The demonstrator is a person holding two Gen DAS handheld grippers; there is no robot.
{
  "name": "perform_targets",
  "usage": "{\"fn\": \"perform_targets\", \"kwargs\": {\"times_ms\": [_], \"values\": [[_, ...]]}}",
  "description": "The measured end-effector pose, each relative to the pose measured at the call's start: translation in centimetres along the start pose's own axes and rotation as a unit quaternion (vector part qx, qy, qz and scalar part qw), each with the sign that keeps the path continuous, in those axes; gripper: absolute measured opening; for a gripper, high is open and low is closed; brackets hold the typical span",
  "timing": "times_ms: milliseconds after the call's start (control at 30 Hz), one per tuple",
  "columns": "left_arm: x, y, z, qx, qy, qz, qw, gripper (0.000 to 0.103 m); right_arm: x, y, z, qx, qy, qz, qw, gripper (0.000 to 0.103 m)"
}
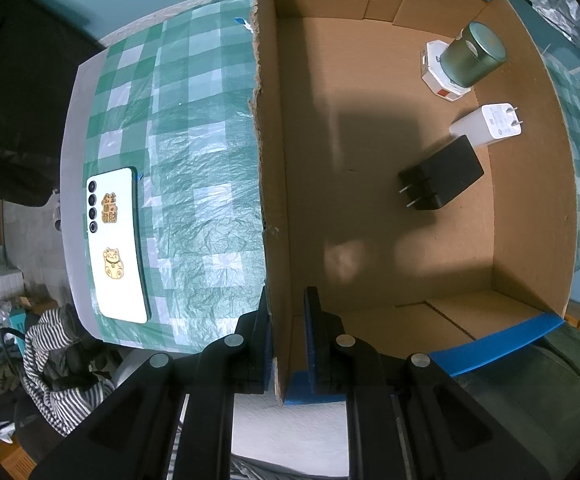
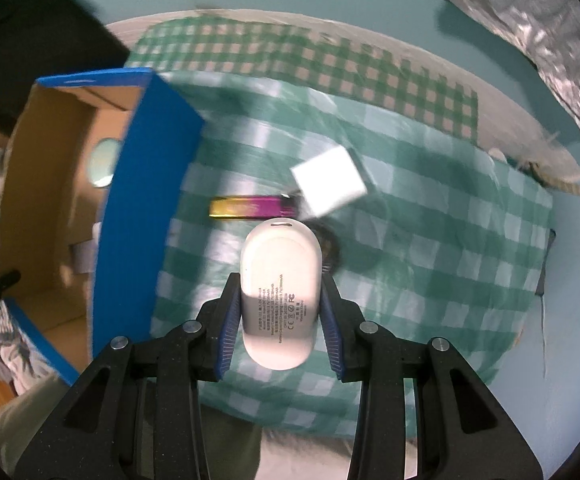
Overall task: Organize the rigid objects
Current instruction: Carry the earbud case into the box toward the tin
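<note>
My left gripper [image 1: 288, 300] is shut on the near side wall of an open cardboard box [image 1: 530, 184] with blue-taped edges. On the box floor lie a black charger [image 1: 442, 174], a white charger [image 1: 486, 124] and a green tin [image 1: 472, 54], which rests on a small white box [image 1: 436, 80]. My right gripper [image 2: 280, 280] is shut on a white oval power bank [image 2: 280, 264], held above the checked cloth. Below it on the cloth lie a yellow-and-pink lighter [image 2: 250, 208] and a white cube [image 2: 328, 182]. The box [image 2: 138, 208] stands to the left of them.
A white phone [image 1: 118, 244] with gold stickers lies face down on the green checked tablecloth [image 1: 194, 160], left of the box. Crinkled silver foil [image 2: 530, 36] hangs at the upper right. Striped clothing [image 1: 54, 356] lies past the table edge.
</note>
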State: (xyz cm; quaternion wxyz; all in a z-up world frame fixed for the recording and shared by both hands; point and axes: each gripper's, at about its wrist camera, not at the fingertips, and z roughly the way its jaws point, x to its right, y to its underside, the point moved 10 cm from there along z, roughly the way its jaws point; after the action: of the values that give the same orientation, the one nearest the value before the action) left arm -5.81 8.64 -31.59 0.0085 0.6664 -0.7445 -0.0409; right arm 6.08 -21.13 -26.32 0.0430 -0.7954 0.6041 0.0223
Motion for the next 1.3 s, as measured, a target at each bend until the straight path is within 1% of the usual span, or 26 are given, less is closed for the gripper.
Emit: {"fn": "perform_targets", "kwargs": {"times_ms": [333, 633, 833, 1067, 1300], "values": [[0.0, 0.0, -0.2, 0.002, 0.002, 0.0, 1.0, 0.012, -5.8, -1.2, -1.4, 0.01, -0.014, -0.062, 0.998, 0.037], [0.0, 0.0, -0.3, 0.004, 0.003, 0.001, 1.0, 0.012, -10.7, -1.8, -2.1, 0.016, -0.025, -0.11, 0.993, 0.037], [0.0, 0.0, -0.3, 0.004, 0.005, 0.002, 1.0, 0.012, -13.2, -1.7, -1.4, 0.009, -0.027, -0.137, 0.99, 0.037], [0.1, 0.0, -0.3, 0.006, 0.006, 0.003, 1.0, 0.012, -15.8, -1.2, 0.3, -0.003, -0.026, -0.172, 0.985, 0.037], [0.1, 0.1, -0.3, 0.006, 0.007, 0.002, 0.9999, 0.012, -17.2, -0.4, 2.1, -0.015, -0.016, -0.205, 0.979, 0.037]]}}
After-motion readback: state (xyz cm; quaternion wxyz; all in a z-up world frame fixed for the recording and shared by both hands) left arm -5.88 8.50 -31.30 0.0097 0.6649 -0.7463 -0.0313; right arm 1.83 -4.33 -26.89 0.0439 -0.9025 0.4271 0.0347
